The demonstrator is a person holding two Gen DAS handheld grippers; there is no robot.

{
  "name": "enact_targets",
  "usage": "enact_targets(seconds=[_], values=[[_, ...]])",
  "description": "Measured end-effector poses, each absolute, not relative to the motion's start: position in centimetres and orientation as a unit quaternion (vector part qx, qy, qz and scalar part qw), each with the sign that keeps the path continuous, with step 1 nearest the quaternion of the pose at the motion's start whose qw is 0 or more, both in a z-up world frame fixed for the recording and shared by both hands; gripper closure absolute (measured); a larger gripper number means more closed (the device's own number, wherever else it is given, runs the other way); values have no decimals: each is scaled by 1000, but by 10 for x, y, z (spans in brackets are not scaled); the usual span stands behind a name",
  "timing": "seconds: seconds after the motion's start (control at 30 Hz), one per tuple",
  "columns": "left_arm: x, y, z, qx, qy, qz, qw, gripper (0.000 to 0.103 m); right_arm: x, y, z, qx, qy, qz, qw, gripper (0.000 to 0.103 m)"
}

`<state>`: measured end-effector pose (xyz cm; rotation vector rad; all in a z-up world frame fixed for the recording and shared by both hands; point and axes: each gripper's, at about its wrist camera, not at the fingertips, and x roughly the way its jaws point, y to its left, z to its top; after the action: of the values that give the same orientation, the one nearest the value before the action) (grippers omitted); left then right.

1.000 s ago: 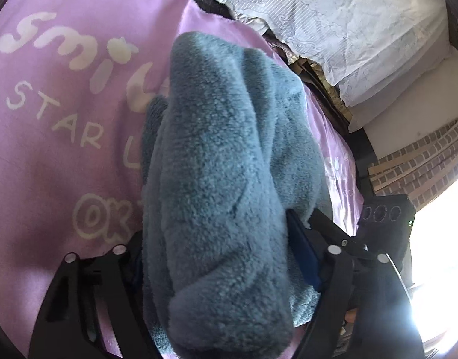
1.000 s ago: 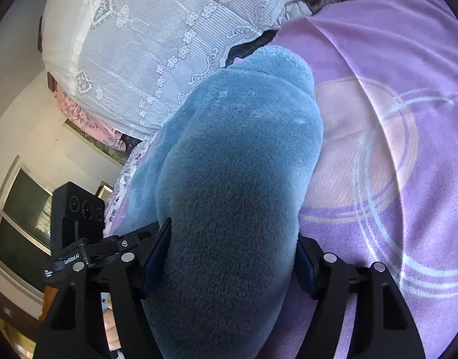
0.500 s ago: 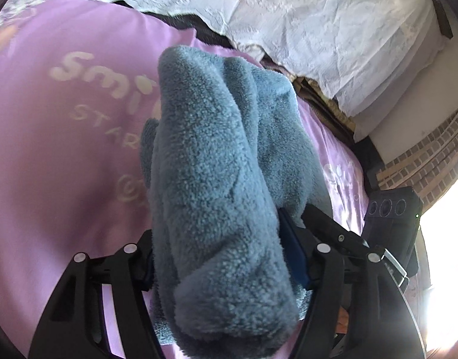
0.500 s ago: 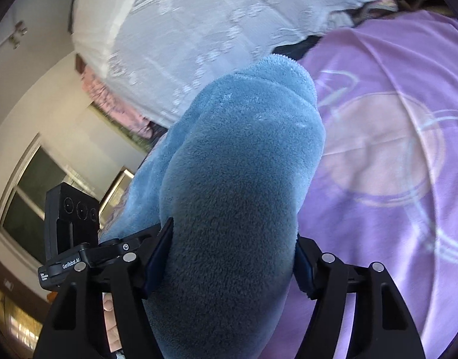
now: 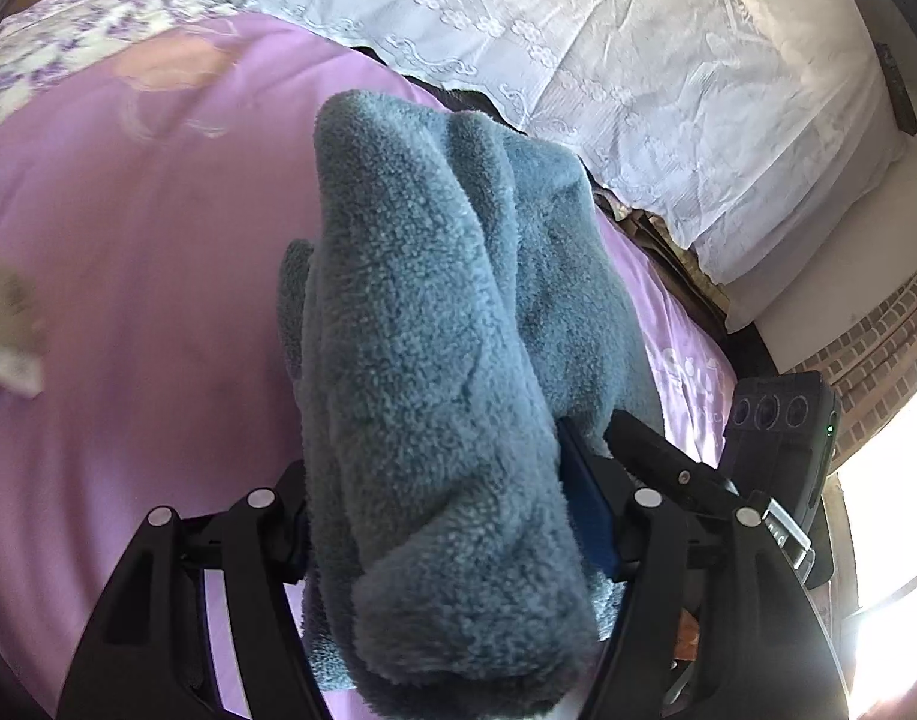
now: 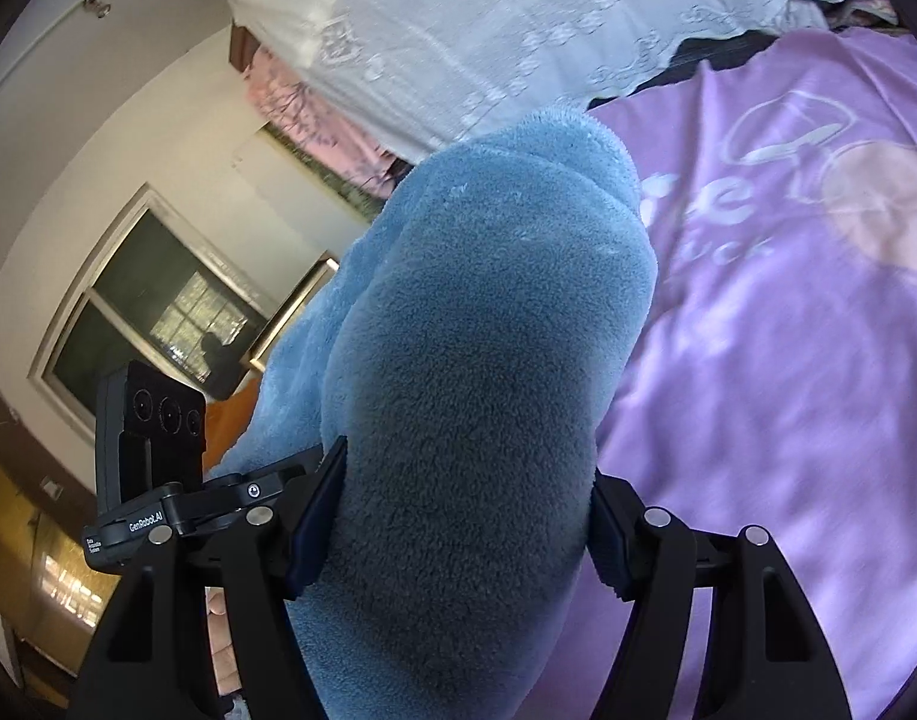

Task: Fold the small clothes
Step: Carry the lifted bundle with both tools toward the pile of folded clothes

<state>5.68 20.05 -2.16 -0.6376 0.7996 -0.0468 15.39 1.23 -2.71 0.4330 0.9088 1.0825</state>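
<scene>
A thick blue fleece garment is bunched into a long roll and held up above the purple bed sheet. My left gripper is shut on one end of it, the fleece bulging out between the black fingers. In the right wrist view the same fleece garment fills the middle, and my right gripper is shut on its other end. The other gripper's body shows at the left of that view, close by. The fingertips are buried in the pile.
A white lace-trimmed cover lies over bedding at the head of the purple sheet. A brick wall stands on the right. A window and cream wall are at the left. Floral cloth lies at the far left.
Both grippers have lifted the fleece roll higher and tilted upward; the sheet's printed lettering has dropped away, and more of the white cover, wall and window show.
</scene>
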Motion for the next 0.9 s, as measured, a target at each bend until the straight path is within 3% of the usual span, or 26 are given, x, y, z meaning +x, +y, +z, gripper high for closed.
enact_targets(seconds=[0.6, 0.9], values=[[-93, 276, 114, -275, 332, 101, 897, 38, 62, 139, 98, 158, 389, 614, 668, 32], [-161, 333, 125, -302, 304, 174, 887, 37, 30, 230, 109, 125, 425, 648, 620, 32]])
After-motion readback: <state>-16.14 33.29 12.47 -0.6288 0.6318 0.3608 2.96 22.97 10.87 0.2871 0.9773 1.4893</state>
